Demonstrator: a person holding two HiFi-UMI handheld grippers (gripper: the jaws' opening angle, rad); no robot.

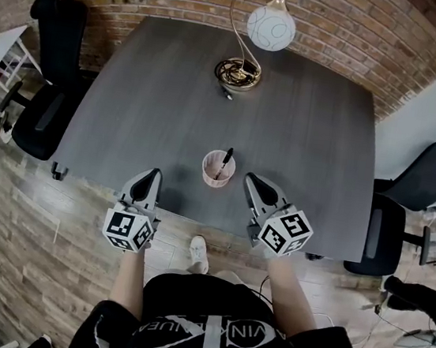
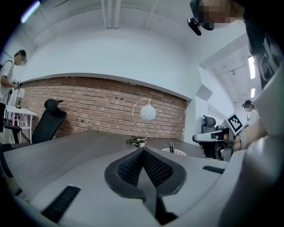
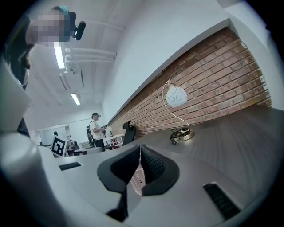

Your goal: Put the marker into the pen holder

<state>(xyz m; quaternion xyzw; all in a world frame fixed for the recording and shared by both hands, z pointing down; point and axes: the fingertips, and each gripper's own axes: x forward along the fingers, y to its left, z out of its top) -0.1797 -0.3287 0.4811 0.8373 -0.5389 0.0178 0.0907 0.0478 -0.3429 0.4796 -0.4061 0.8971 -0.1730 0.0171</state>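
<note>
The pen holder (image 1: 218, 168) (marker (image 1: 224, 162) inside) stands by the desk's (image 1: 304, 125) near edge, between the left tool (image 1: 154, 173) and the right tool (image 1: 251, 177), both with jaws together.

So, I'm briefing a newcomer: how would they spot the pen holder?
Start at the big dark grey table. At its near edge, opposite the globe lamp, stands the pen holder: the only pale pink cup, with a black marker sticking out.
</note>
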